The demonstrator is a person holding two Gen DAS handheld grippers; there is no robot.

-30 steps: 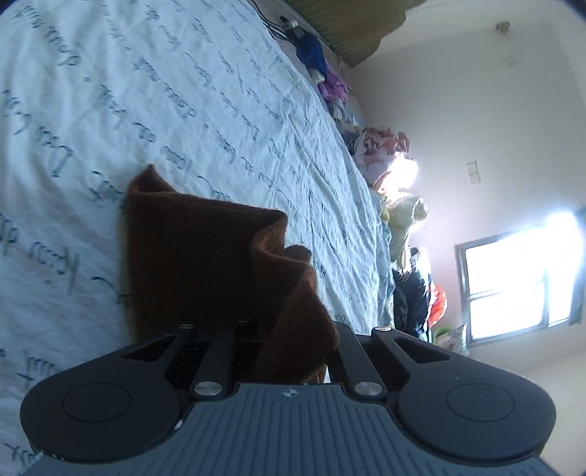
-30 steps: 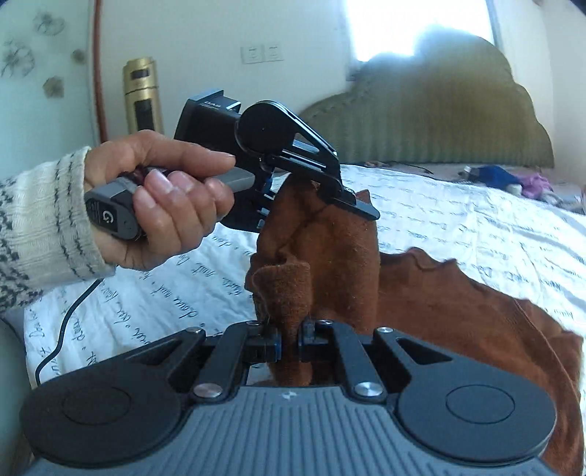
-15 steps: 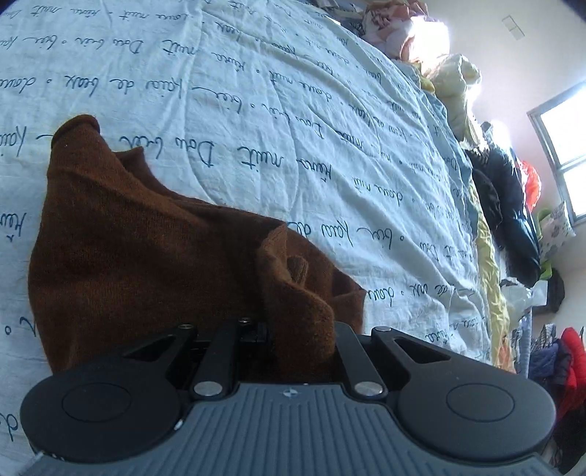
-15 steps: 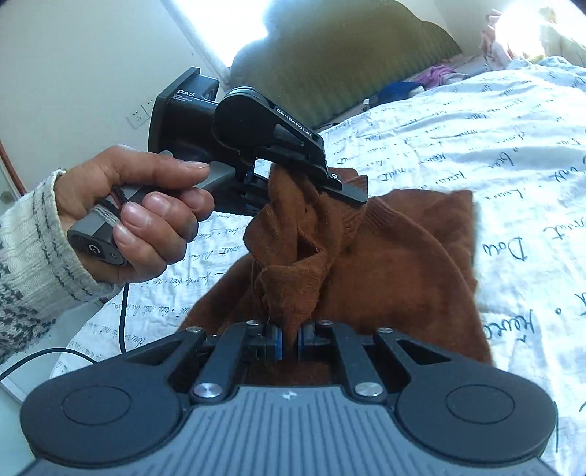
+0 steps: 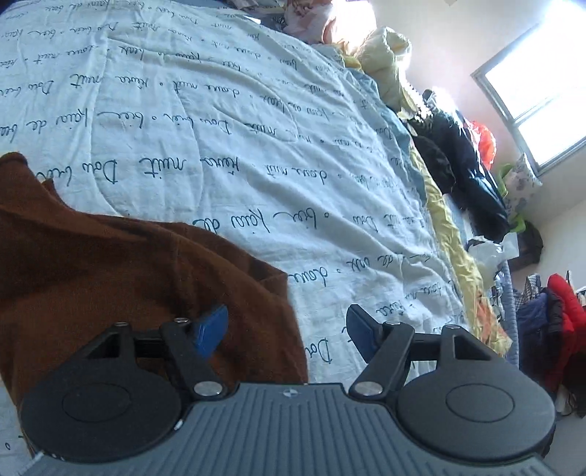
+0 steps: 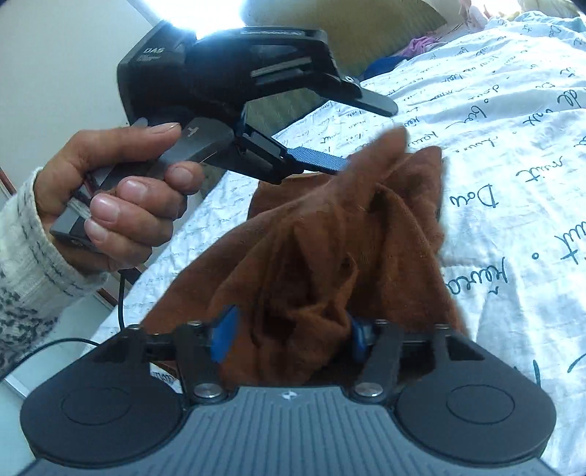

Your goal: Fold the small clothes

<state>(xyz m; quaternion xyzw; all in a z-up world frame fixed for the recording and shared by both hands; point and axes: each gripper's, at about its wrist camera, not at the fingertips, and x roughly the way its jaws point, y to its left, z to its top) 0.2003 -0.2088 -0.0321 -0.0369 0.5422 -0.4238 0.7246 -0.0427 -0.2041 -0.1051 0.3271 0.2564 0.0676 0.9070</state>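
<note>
A brown knitted garment (image 5: 121,278) lies on the white bedspread with blue script (image 5: 227,121). My left gripper (image 5: 285,329) hovers over the garment's near corner with its jaws opening; the cloth lies under the left pad and nothing is pinched. In the right wrist view the garment (image 6: 348,234) is bunched and slumping. My right gripper (image 6: 289,337) has its jaws opening, with loose folds still between the blue pads. A hand (image 6: 121,190) in a knitted sleeve holds the left gripper (image 6: 368,138) just beyond the cloth, fingers apart.
Heaped clothes (image 5: 384,62) and dark garments (image 5: 457,164) line the bed's far edge, below a bright window (image 5: 542,91). Red jackets (image 5: 564,311) hang at the right. An olive headboard (image 6: 366,33) stands behind the bed. A black cable (image 6: 121,300) trails off the bed's left edge.
Both grippers were shut on the lifted brown garment; both have now opened. The cloth has slipped from the left jaws and sags onto the bed. Both hands moved across and rolled.
</note>
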